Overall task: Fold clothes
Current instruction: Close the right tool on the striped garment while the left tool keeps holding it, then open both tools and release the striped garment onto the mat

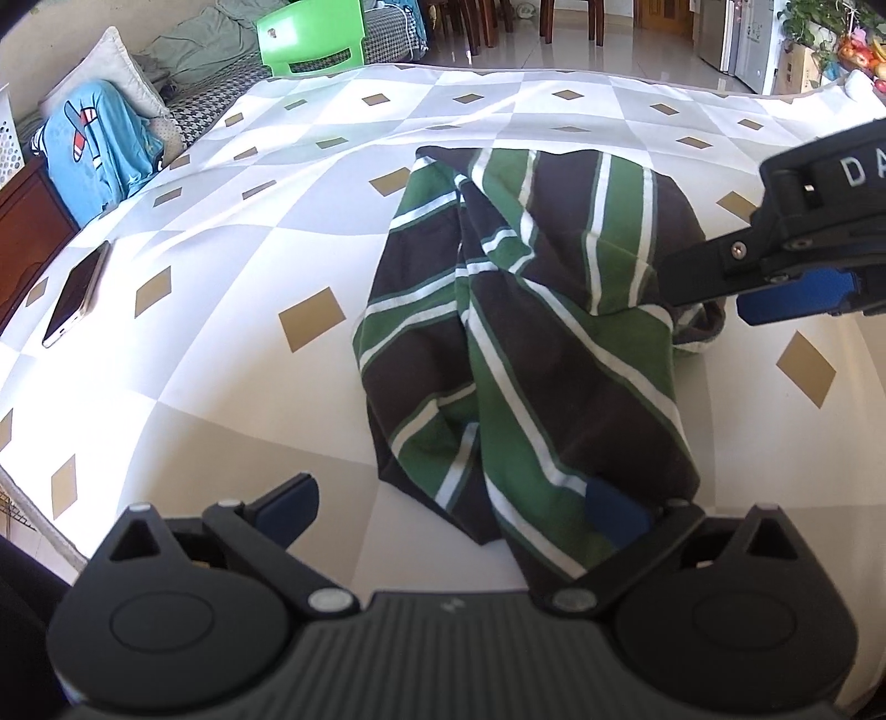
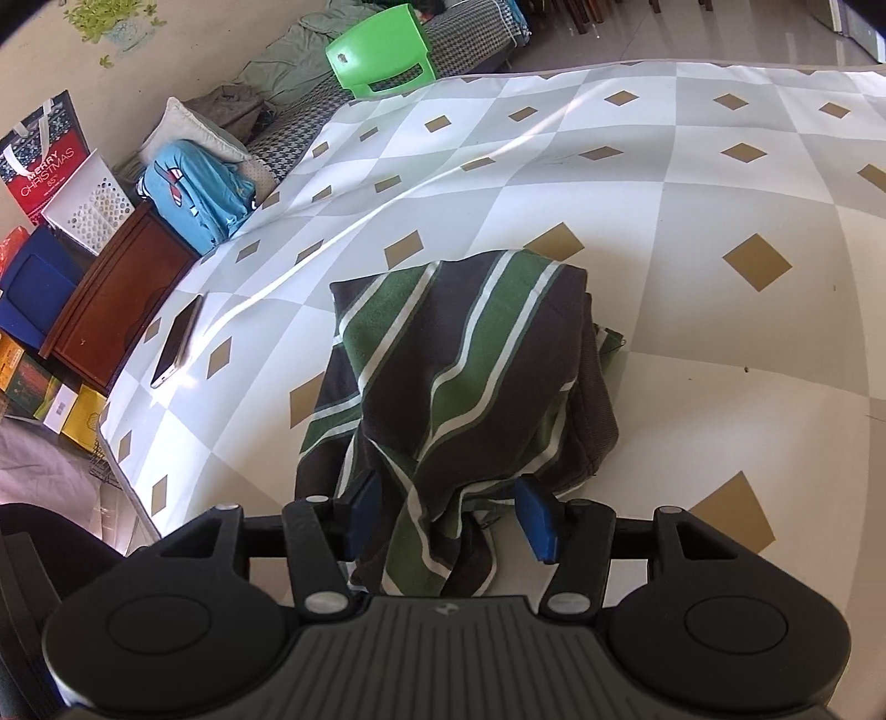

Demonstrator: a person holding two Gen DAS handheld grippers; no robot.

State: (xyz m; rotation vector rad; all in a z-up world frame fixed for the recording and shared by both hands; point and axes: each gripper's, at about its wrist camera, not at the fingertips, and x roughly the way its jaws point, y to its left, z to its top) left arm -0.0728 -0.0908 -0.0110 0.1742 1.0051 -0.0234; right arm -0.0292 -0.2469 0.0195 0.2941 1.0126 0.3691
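Roughly mid-cloth, the striped shirt (image 1: 526,343) lies bunched on the checked tablecloth (image 1: 221,277), right of the phone (image 1: 75,293) and well apart from it. Its long axis runs from the near edge away toward the green chair (image 1: 313,39); the stripes slant diagonally along that line.

L gripper (image 1: 451,512): jaws spread wide, 1 blue pad bare over the cloth, the other tucked under the shirt's near corner, no pinch. R gripper (image 2: 451,515): jaws part-spread either side of the shirt's near bunch; fabric sits between the pads, but I can't tell if they press on it.

Left wrist view alone shows the R gripper from the side at the shirt's right edge, plus a fridge (image 1: 731,39) and fruit far beyond the phone. Right wrist view alone shows a red Christmas bag (image 2: 47,160), a white perforated basket (image 2: 88,205) and the wooden stand (image 2: 116,299) left of the phone, and the shirt's folded far edge.
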